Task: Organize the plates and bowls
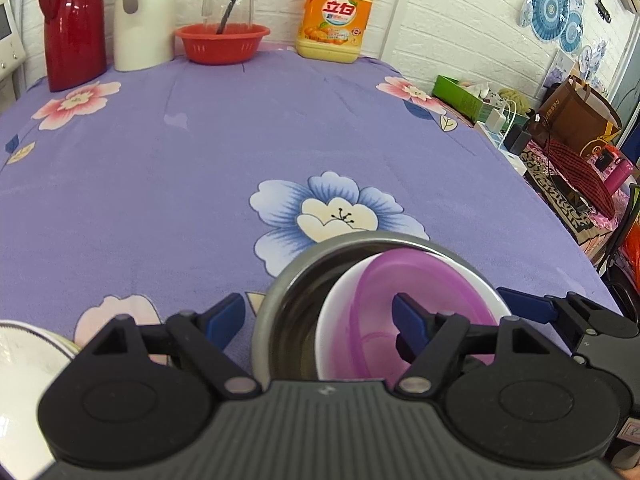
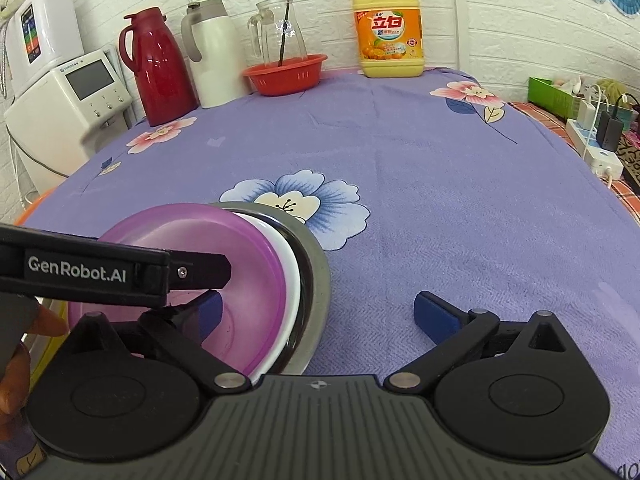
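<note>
White brick wall behind, purple floral cloth [image 1: 200, 152] over the bench.

Already nested just ahead of the left tongs [image 1: 316, 318]: purple bowl [image 1: 400, 280] inside white bowl [image 1: 332, 320] inside steel bowl [image 1: 280, 304]. Judged mostly stacked; purple bowl sits tilted toward one side, not yet settled flat.

Left tongs spread wide, gripping nothing; one blue pad over the purple bowl's hollow, the other outside the steel rim. Right tongs [image 2: 316, 316] likewise wide open and empty, stack on their left side, one pad over the purple bowl.

Left to do, probably: white dish [image 1: 24, 356] cut off at the left tongs' near-left corner, type unclear.

Cannot tell whether any pad touches the bowl. Stack's near rims hidden under both tong bodies. Other plates, if any, out of view.
</note>
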Tool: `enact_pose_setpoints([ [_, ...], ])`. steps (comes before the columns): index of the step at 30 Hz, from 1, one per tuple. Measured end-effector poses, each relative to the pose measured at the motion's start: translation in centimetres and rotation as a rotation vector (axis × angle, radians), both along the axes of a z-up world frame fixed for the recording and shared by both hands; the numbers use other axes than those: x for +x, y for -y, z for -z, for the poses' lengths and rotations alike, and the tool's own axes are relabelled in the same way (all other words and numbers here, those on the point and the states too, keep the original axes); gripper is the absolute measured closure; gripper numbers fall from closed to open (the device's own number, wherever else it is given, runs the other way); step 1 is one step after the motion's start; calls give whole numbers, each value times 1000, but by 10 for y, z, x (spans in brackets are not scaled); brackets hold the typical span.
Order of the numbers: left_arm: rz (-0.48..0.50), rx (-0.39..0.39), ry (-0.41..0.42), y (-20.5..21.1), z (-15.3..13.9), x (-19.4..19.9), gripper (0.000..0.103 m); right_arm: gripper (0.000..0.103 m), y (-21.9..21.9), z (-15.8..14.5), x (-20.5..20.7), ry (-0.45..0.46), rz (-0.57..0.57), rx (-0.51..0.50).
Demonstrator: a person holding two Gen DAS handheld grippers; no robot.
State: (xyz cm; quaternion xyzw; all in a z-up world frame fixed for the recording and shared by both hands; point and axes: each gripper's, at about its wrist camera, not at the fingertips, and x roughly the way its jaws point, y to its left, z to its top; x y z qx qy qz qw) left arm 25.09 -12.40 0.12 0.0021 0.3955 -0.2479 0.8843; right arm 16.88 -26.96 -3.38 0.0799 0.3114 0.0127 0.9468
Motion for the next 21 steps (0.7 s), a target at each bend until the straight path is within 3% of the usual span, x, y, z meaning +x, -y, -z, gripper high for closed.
enact_pose_setpoints([
  [3, -1, 13, 9, -3, -2, -3, 28, 0, 0, -2, -2, -21, 14, -1],
  [5, 4, 2, 3, -7, -2, -6, 28, 0, -3, -6, -11, 16, -2, -5],
  [11, 7, -12, -37, -7, 5, -2, 28, 0, -16, -12, -17, 37, -28, -90],
  [17, 7, -31, -58, -8, 6, 1, 28, 0, -10, -11, -15, 37, -24, -31],
  [21, 9, -56, -69, -11, 6, 3, 37, 0, -13, -11, -15, 45, -62, -1],
])
